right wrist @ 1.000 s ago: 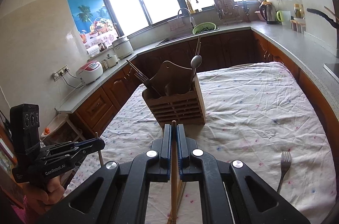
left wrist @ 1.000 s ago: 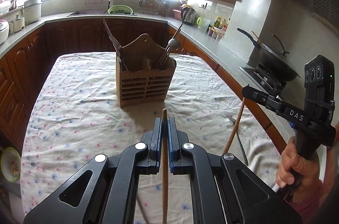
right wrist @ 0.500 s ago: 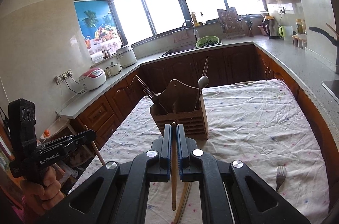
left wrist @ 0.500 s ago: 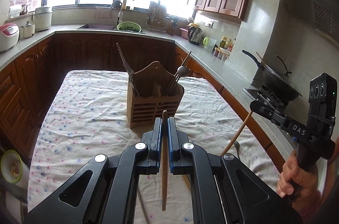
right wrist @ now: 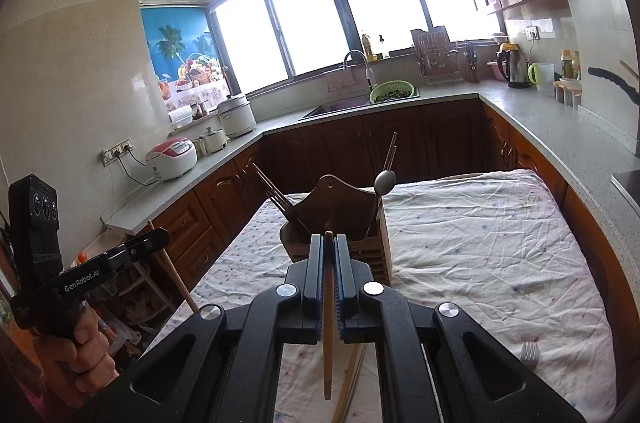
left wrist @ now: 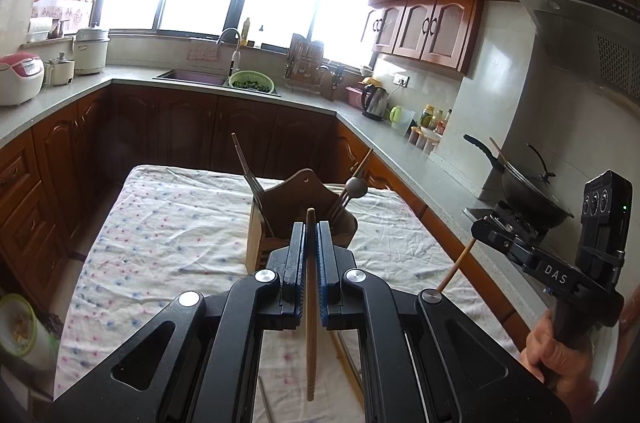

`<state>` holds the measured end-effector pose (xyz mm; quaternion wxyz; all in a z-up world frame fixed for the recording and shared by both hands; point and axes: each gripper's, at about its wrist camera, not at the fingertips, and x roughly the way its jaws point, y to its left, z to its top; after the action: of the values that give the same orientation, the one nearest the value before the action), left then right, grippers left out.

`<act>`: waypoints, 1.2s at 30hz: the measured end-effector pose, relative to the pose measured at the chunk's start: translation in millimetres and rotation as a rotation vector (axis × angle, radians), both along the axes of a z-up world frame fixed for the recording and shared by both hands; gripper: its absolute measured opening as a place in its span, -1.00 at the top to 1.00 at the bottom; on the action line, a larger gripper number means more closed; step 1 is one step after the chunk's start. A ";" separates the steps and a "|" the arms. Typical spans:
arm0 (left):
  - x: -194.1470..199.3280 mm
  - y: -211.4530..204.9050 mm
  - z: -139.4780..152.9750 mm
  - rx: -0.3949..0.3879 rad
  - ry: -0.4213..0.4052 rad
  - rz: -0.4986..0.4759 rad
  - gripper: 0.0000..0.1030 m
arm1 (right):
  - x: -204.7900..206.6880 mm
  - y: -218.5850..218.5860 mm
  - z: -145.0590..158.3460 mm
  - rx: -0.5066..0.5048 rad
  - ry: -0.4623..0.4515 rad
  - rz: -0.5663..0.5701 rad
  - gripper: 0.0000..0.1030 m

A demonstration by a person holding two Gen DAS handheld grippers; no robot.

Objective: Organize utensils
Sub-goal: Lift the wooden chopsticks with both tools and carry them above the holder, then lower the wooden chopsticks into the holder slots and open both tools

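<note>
My left gripper (left wrist: 310, 229) is shut on a wooden chopstick (left wrist: 311, 323), held upright above the table. My right gripper (right wrist: 329, 241) is shut on another wooden chopstick (right wrist: 328, 335), also lifted. The wooden utensil holder (left wrist: 280, 219) stands mid-table just beyond both grippers, with forks (left wrist: 256, 183) on its left side and a spoon (left wrist: 356, 187) and chopsticks on its right; it shows in the right wrist view (right wrist: 372, 247) too. Each gripper shows in the other's view, the right one (left wrist: 480, 227) and the left one (right wrist: 160, 235), each with its stick hanging below.
The table has a white floral cloth (left wrist: 168, 223). A fork (right wrist: 530, 353) lies on the cloth at the right. More chopsticks (right wrist: 350, 375) lie below my right gripper. Counters ring the table, with a wok (left wrist: 528, 191) on the stove at right and a sink (left wrist: 192, 77) at the back.
Both grippers have risen with their chopsticks, which now hang clear of the cloth. The holder sits lower and farther off in both views.
</note>
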<state>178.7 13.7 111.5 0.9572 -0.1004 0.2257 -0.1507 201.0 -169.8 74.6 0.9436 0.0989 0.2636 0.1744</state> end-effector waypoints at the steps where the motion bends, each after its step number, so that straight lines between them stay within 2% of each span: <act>1: 2.6 0.9 1.5 -0.003 -0.006 0.005 0.92 | 2.9 0.1 2.5 -0.002 -0.008 -0.001 0.91; 10: 24.5 8.1 24.4 -0.024 -0.084 0.038 0.92 | 30.2 0.5 23.6 0.000 -0.079 -0.021 0.91; 19: 59.1 7.6 51.0 -0.010 -0.190 0.075 0.92 | 67.5 5.3 46.3 -0.019 -0.166 -0.049 0.91; 26: 91.9 1.2 64.2 0.020 -0.272 0.120 0.92 | 98.0 4.1 60.1 0.003 -0.222 -0.076 0.91; 31: 116.7 -4.4 54.1 0.025 -0.295 0.149 0.92 | 115.8 8.7 56.1 -0.007 -0.256 -0.099 0.91; 36: 138.4 -5.5 21.2 0.017 -0.257 0.197 0.92 | 133.9 13.4 28.3 -0.031 -0.225 -0.109 0.91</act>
<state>317.1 8.2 132.6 0.9891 -0.0940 0.0919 -0.0660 335.0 -156.4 102.8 0.9767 0.0784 0.1529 0.1287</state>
